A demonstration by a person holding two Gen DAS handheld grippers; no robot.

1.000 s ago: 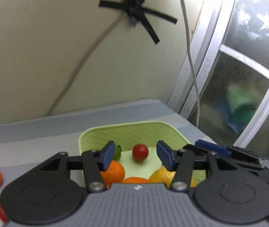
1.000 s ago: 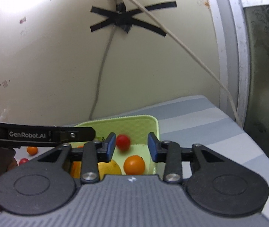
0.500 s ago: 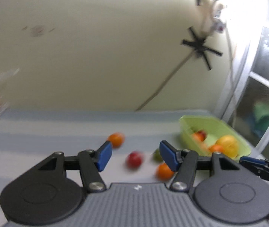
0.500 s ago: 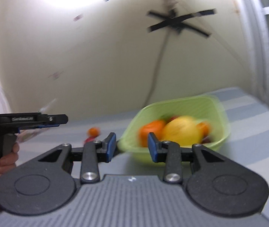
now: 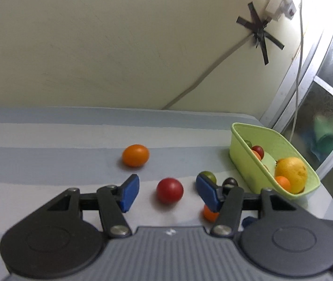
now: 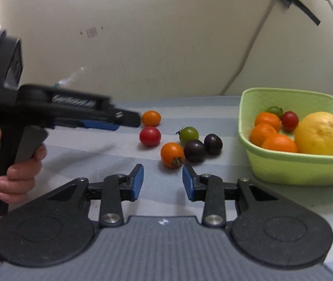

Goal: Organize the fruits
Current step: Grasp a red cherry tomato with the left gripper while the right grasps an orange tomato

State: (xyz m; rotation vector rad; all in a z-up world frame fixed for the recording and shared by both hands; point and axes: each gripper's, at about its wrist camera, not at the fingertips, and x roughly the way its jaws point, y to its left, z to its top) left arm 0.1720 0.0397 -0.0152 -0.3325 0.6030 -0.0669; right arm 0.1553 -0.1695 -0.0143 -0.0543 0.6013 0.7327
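Lining up on the red tomato (image 5: 169, 190): left gripper (image 5: 167, 193) has jaws apart, nothing held, tomato sitting between the blue pads (image 5: 129, 193) on the striped worktop (image 5: 49, 154), so this looks like the next pick. Right gripper (image 6: 163, 180) also has jaws apart and empty, hanging back just short of the orange tomato (image 6: 172, 155), probably to leave the left side room. Loose fruit clusters near the green basket (image 6: 290, 171): an orange tomato further back (image 5: 135, 155), a green tomato (image 6: 189, 134) and two dark ones (image 6: 195, 150) touching each other. Basket sits at the worktop's right end and already holds oranges (image 6: 267, 120), a yellow citrus (image 6: 320, 133), a red and a green tomato, so it's the drop target; roughly half done. Round fruit will roll if nudged, so close centred on it.
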